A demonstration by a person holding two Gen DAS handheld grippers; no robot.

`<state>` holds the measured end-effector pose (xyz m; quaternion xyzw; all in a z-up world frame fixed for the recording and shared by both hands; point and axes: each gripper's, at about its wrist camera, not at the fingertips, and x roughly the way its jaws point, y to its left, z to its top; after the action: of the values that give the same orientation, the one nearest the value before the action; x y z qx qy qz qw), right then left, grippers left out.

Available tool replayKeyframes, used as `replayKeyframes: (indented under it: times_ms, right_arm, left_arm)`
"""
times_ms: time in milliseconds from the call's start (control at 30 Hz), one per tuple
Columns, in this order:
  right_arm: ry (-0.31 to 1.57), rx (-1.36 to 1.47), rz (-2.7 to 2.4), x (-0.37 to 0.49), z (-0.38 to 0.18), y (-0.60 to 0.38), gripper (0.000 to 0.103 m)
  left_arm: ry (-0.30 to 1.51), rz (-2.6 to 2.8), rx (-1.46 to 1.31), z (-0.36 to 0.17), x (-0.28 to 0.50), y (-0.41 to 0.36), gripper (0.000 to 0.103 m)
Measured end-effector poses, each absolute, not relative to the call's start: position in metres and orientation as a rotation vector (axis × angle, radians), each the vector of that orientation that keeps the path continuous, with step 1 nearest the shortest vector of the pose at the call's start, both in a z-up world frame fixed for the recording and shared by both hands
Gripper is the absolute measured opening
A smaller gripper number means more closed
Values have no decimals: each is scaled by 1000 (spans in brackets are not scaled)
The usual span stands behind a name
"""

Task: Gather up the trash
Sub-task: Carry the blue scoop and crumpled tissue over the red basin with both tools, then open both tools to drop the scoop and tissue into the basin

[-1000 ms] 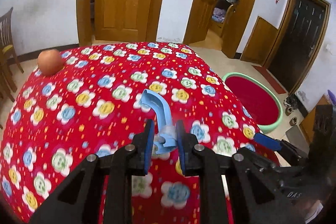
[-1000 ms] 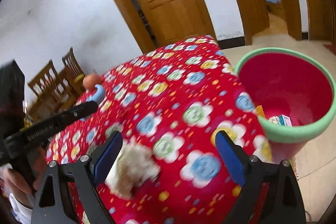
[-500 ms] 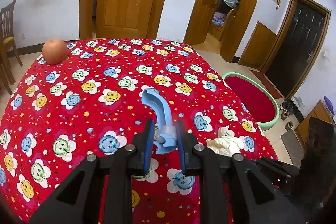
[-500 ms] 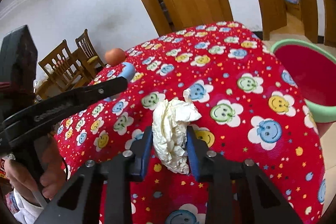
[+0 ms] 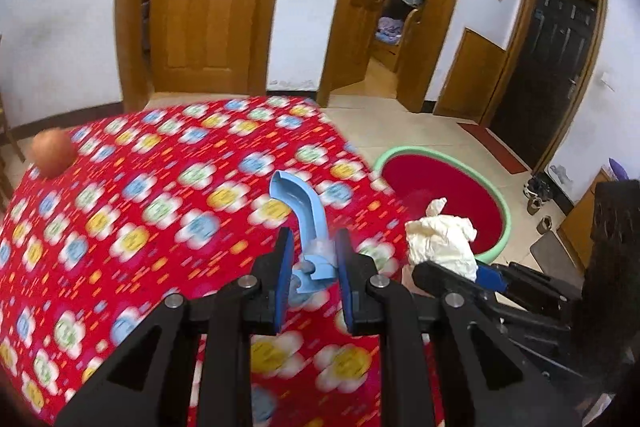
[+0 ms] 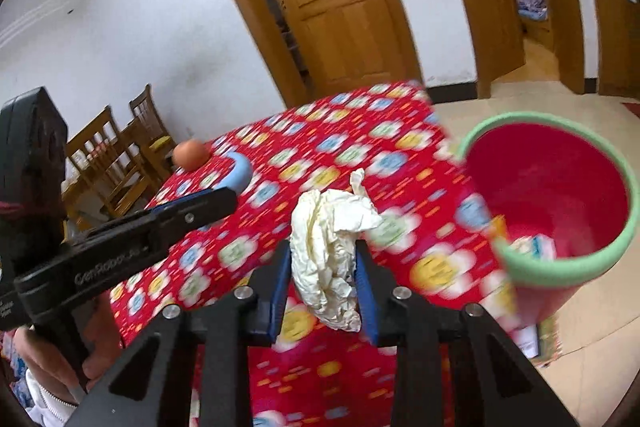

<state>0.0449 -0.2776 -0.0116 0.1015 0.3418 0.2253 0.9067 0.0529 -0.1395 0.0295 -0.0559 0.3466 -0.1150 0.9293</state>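
Observation:
My left gripper (image 5: 313, 259) is shut on a light blue curved plastic piece (image 5: 306, 211) and holds it above the red flowered tablecloth (image 5: 160, 211). My right gripper (image 6: 322, 263) is shut on a crumpled white tissue (image 6: 330, 247), lifted off the table; the tissue also shows in the left wrist view (image 5: 440, 239). A red bin with a green rim (image 6: 560, 195) stands on the floor to the right of the table, with some trash at its bottom; it also shows in the left wrist view (image 5: 448, 187). The left gripper (image 6: 224, 199) shows at the left of the right wrist view.
An orange round fruit (image 5: 52, 153) lies at the table's far left corner. Wooden chairs (image 6: 116, 155) stand left of the table. Wooden doors (image 5: 208, 7) and a dark door (image 5: 552, 67) line the walls. Shoes (image 5: 538, 187) lie on the floor.
My right gripper closed on the tissue and lifted it off the table toward the bin. My left gripper, still holding the blue piece, shifted right toward the bin too.

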Motion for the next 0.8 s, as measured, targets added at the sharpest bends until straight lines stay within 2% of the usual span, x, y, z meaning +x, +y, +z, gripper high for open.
replayKeyframes:
  times_ms: [433, 800]
  right_arm:
    - [689, 300, 230, 103, -30, -401, 34]
    - [685, 319, 158, 107, -38, -435, 34]
  left_arm:
    - [712, -423, -52, 17, 128, -271, 20]
    - [731, -468, -44, -5, 138, -296, 20]
